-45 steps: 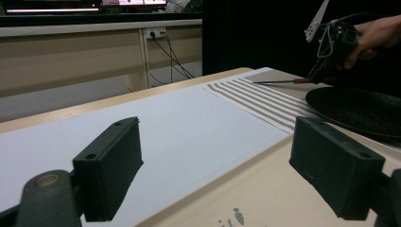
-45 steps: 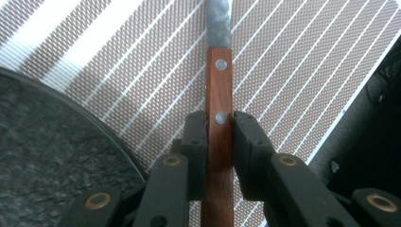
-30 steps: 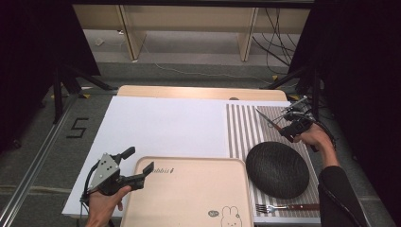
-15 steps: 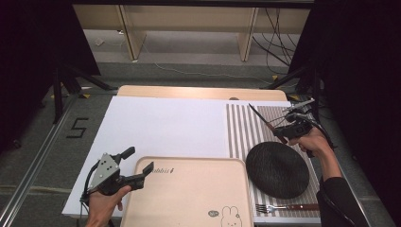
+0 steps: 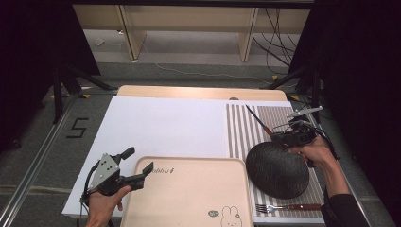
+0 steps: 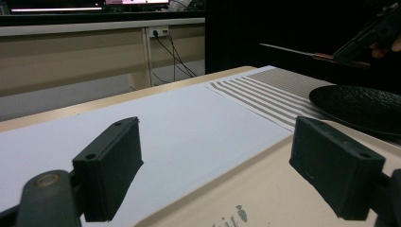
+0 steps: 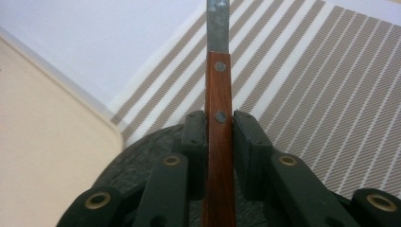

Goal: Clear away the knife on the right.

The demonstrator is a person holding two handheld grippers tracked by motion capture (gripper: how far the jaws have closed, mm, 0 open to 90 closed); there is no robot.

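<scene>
The right gripper (image 5: 285, 137) is clenched on a table knife with a red-brown riveted wooden handle and a slim grey metal blade (image 5: 259, 124); in the right gripper view its two black pads press the handle (image 7: 219, 123) from both sides, just below the second rivet, and the blade runs out ahead of the jaws. In the high view the knife is held clear of the table at the far right, its blade slanting toward the far left above the brown-and-white striped placemat (image 5: 246, 132), with the gripper at the far edge of the round black textured plate (image 5: 277, 170). That plate lies on the placemat, its left edge just beside the right rim of the pale beige plastic tray with a small rabbit drawing (image 5: 189, 194), which sits at the near middle of the table. A fork with a red-brown wooden handle (image 5: 288, 207) lies flat on the placemat near the plate's near edge, tines pointing left. The left gripper (image 5: 136, 166) rests at the near left with its jaws released and wide apart, nothing between them, straddling the tray's far left corner where it meets the white table cover (image 5: 161, 127). In the left gripper view the knife (image 6: 302, 53) shows far off at the upper right, above the plate (image 6: 359, 106).
</scene>
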